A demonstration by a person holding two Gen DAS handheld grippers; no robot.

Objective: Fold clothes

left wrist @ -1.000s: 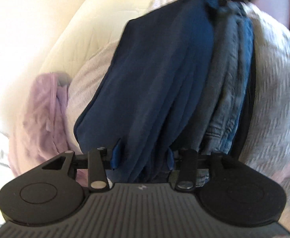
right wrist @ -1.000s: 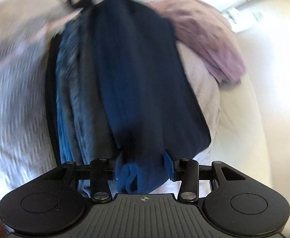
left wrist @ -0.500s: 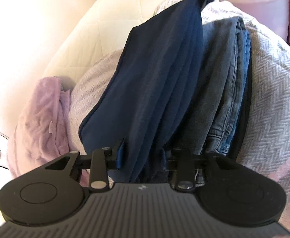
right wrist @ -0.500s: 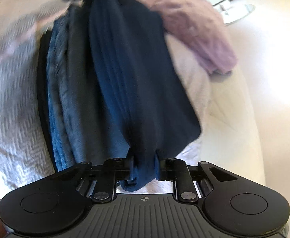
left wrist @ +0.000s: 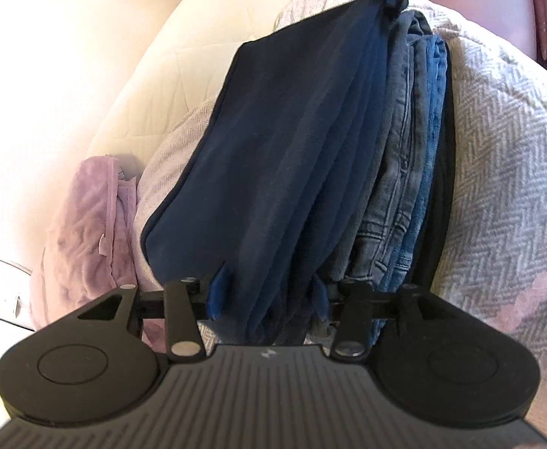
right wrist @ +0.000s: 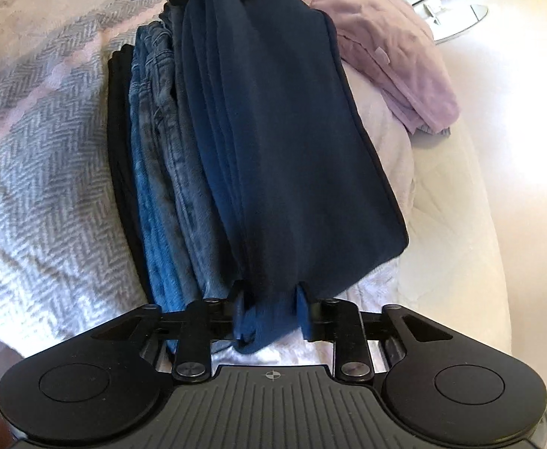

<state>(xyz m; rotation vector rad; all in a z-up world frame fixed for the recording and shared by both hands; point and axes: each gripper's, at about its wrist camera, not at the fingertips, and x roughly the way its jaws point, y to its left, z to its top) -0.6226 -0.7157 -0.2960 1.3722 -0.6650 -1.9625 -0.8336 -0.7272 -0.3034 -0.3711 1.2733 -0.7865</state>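
In the left wrist view, the left gripper (left wrist: 267, 295) clamps one end of the folded navy-blue cloth garment (left wrist: 292, 157), which stretches straight ahead to the other gripper at the far end, over a stack of folded denim jeans (left wrist: 404, 187) just to its right on a grey herringbone blanket (left wrist: 505, 172). In the right wrist view, the right gripper (right wrist: 269, 312) pinches the opposite end of the garment (right wrist: 292, 142), the jeans (right wrist: 161, 172) to its left and a crumpled lilac cloth (right wrist: 397, 56) ahead-right. Judging by this, the folded piece is being carried level onto the stack; next, lowering both ends evenly before letting go.
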